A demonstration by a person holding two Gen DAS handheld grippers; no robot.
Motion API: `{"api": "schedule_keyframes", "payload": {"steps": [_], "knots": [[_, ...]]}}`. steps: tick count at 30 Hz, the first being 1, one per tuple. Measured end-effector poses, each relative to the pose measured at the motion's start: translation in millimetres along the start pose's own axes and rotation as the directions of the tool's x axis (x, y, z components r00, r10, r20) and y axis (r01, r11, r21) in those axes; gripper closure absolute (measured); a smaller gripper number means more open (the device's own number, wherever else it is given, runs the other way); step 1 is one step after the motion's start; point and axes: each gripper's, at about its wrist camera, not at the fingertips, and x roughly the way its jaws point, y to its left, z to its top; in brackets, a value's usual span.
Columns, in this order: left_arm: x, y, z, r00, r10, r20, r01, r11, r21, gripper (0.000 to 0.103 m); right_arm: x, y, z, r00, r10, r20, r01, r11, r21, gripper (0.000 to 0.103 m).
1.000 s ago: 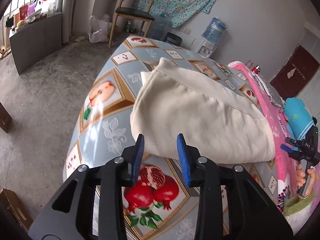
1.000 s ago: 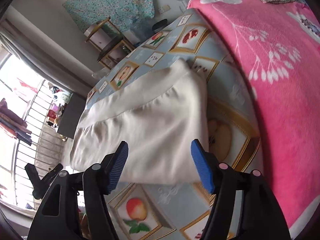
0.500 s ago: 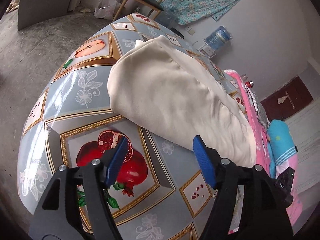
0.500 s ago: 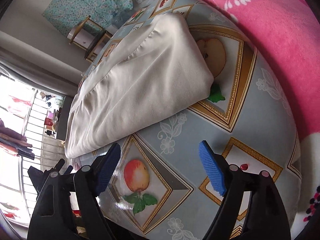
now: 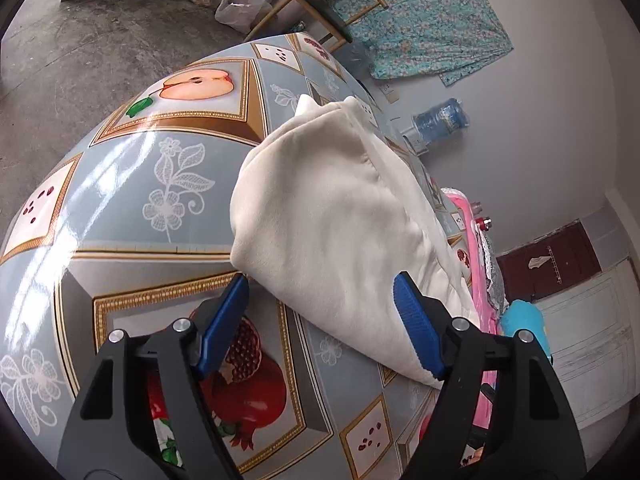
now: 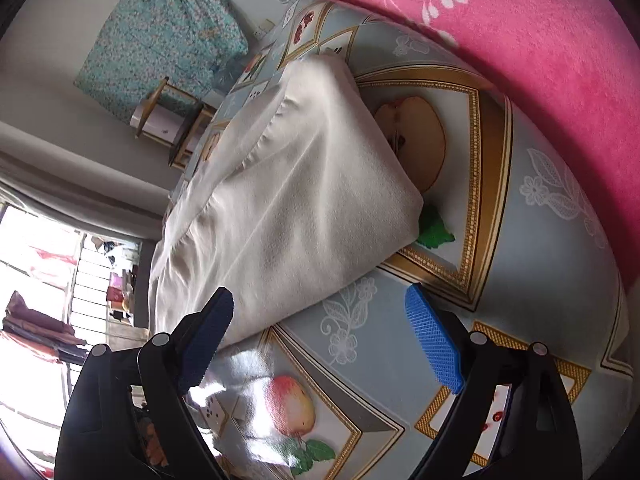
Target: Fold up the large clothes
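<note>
A cream folded garment point(image 5: 340, 216) lies as a thick bundle on the table with the blue fruit-print cloth point(image 5: 120, 184). It also shows in the right wrist view point(image 6: 288, 200). My left gripper point(image 5: 320, 320) is open and empty, just above the garment's near edge at its left end. My right gripper point(image 6: 320, 340) is open and empty, just off the garment's near edge by its right end, over the tablecloth point(image 6: 520, 240).
A pink blanket point(image 6: 520, 40) covers the table's right part. A wooden chair point(image 5: 320, 4) and a plastic bag point(image 5: 240, 4) stand on the concrete floor beyond the table. A water bottle point(image 5: 440, 120) stands by the wall. A barred window point(image 6: 60, 280) is at the left.
Both grippers opened wide and let the garment lie on the table. They drew back, then came closer to the garment's near edge again.
</note>
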Motion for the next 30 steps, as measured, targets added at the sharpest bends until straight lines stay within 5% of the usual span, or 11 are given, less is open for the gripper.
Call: {"api": "schedule_keyframes", "payload": {"steps": [7,11,14,19,22,30], "knots": [[5,-2,4,0.996,0.048,0.07,-0.045,0.998,-0.041,0.038,9,-2,9,0.996,0.026,0.084,-0.033,0.996,0.083,0.017],[6,-2,2,0.983,0.139,0.123,-0.133,0.99,-0.056,0.069,12,3,9,0.99,0.003,0.138,-0.017,0.995,0.094,0.018],[10,-12,0,0.966,0.211,0.149,-0.215,0.977,0.011,0.072,14,7,5,0.982,-0.037,0.184,0.02,0.996,0.091,0.024],[5,-46,-15,0.915,0.304,0.266,-0.366,0.902,0.227,0.083,19,11,6,0.968,-0.134,0.211,0.124,0.991,0.058,0.064],[-10,-64,-21,0.899,0.294,0.325,-0.39,0.875,0.288,0.087,14,15,7,0.968,-0.136,0.211,0.14,0.99,-0.003,0.076],[-47,-72,-31,0.919,0.259,0.298,-0.355,0.871,0.338,0.089,-20,7,6,0.983,-0.058,0.172,0.062,0.998,-0.021,0.081]]}}
